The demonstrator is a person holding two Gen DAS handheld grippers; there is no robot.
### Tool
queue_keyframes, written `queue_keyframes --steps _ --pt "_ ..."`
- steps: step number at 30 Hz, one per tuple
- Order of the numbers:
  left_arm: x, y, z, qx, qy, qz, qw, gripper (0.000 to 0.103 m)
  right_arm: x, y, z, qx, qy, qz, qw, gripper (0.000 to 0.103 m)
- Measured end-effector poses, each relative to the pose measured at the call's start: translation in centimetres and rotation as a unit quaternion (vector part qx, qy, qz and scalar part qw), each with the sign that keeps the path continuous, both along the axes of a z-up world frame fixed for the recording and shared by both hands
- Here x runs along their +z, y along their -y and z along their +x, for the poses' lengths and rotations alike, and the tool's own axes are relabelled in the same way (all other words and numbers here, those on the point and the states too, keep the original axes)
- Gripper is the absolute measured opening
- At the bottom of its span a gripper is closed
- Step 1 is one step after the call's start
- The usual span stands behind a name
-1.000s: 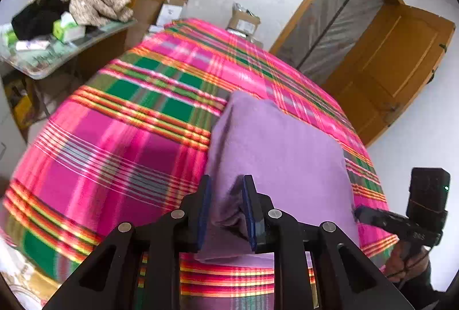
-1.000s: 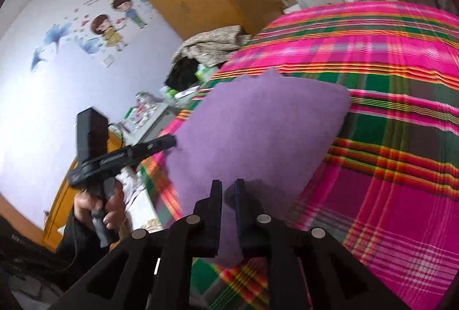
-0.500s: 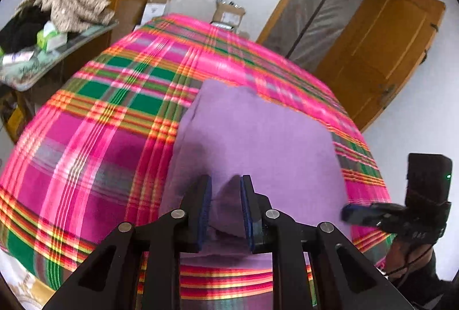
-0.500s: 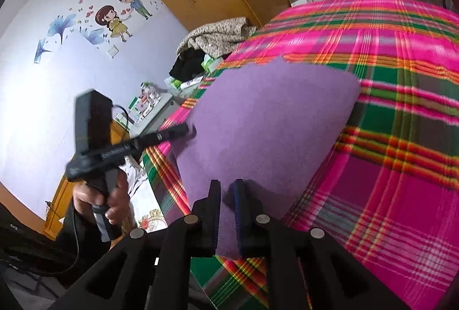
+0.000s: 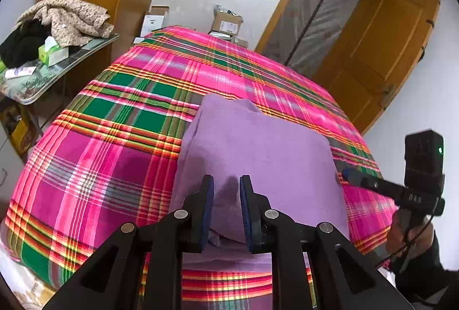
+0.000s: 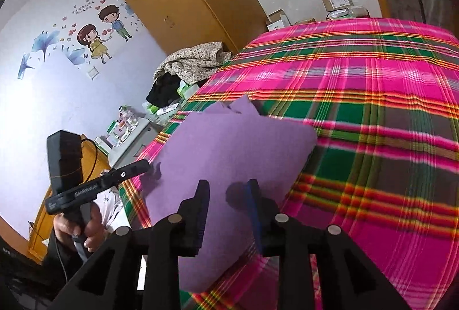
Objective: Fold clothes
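A folded purple cloth (image 5: pixel 258 155) lies on the bed (image 5: pixel 114 143), which is covered by a pink, green and orange plaid sheet. The cloth sits at the near edge of the bed, its near margin reaching that edge and its far corner pointing toward the middle of the bed. In the left wrist view, the left gripper (image 5: pixel 226 195) is positioned over the near margin of the cloth with its jaws spread; a raised hump of purple fabric stands between the two blue pads (image 5: pixel 208 209), and whether either pad touches it cannot be determined. In the right wrist view, the right gripper (image 6: pixel 228 198) is likewise spread, with the cloth visible through the gap between its fingers and no fabric pinched; its pads are above the near right corner of the cloth. Each gripper also appears in the opposite camera, held by a hand (image 6: pixel 77 229) on a black handle. The tip of the right gripper, seen from the left wrist camera, lies at the right edge of the cloth. A side table (image 5: pixel 57 63) stands beside the left edge of the bed and carries a heap of clothing (image 5: pixel 66 17) and a green tissue box (image 5: pixel 53 51). Cardboard boxes (image 5: pixel 226 21) rest beyond the far edge of the bed against the white wall. A wooden door (image 5: pixel 387 51) stands open at the right.
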State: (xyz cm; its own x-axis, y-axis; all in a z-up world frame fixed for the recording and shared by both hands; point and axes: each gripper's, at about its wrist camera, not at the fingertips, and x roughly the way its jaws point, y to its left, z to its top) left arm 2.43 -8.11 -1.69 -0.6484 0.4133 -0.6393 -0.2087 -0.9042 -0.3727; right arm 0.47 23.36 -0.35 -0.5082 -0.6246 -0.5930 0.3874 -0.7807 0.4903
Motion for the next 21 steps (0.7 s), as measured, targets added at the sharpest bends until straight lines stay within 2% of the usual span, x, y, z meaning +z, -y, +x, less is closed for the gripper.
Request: queue_keyframes --steps 6,9,14,21 --pt "-1.0 0.5 -0.4 0.004 0.017 0.004 0.9998 0.019 -0.2 1.0 -1.1 0.006 0.0 0.019 1.0 0.027" --pt "-1.0 0.3 -0.5 0.002 0.017 0.001 0.9999 0.019 -0.2 1.4 -1.5 0.011 -0.002 0.032 0.999 0.006" --pt "-1.1 0.2 -0.7 0.002 0.019 0.003 0.9998 0.019 -0.1 1.9 -1.6 0.016 -0.009 0.048 0.999 0.0" --pt "-1.1 0.2 -0.7 0.001 0.02 0.006 0.9998 0.019 0.7 0.8 -0.9 0.008 -0.017 0.024 1.0 0.0"
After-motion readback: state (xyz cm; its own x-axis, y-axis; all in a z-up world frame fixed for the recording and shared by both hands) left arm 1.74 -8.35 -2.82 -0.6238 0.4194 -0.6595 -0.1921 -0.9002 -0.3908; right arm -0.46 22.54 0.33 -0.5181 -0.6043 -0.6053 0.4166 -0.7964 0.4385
